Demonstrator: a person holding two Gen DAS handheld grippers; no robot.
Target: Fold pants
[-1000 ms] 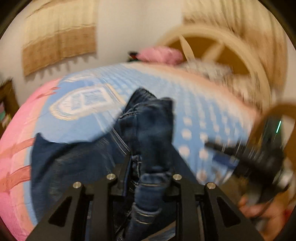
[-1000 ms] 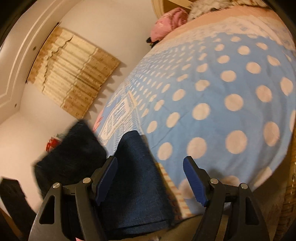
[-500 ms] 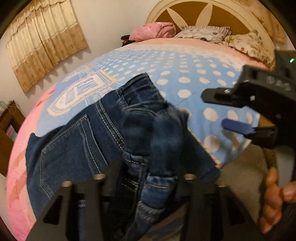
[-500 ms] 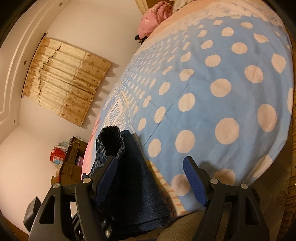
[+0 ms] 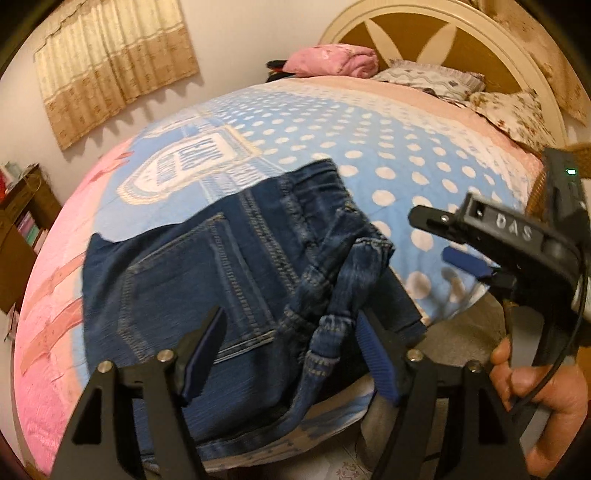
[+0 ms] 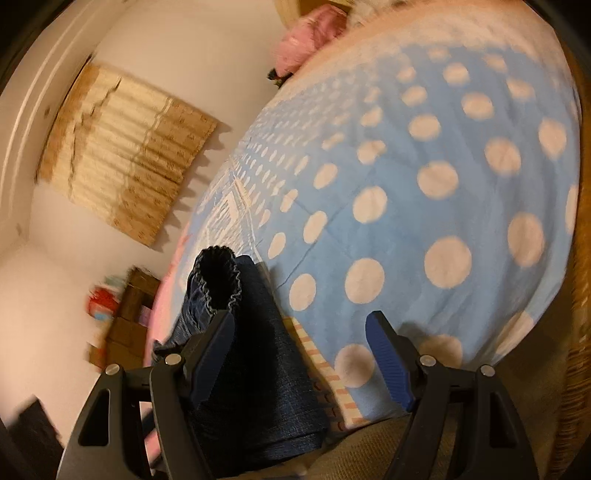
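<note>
Dark blue jeans (image 5: 207,280) lie on the blue dotted bedspread (image 5: 369,147) at the bed's near edge, seat side up with a back pocket showing. A bunched leg cuff (image 5: 325,339) lies between the jaws of my left gripper (image 5: 291,354), which stand open around it. My right gripper (image 6: 299,354) is open and empty, just right of the jeans' edge (image 6: 251,362); it also shows in the left wrist view (image 5: 465,258) held in a hand. A round leg opening (image 6: 218,273) faces the right camera.
Pillows (image 5: 509,110) and a pink blanket roll (image 5: 332,61) lie by the headboard (image 5: 406,29). A curtained window (image 5: 114,62) is on the far wall. A wooden shelf (image 5: 22,229) stands left of the bed. Carpeted floor (image 5: 461,332) is below the bed's edge.
My left gripper has opened and let the jeans leg drop onto the folded jeans. The jeans have settled flat on the bed. My right gripper stayed open and shifted slightly.
</note>
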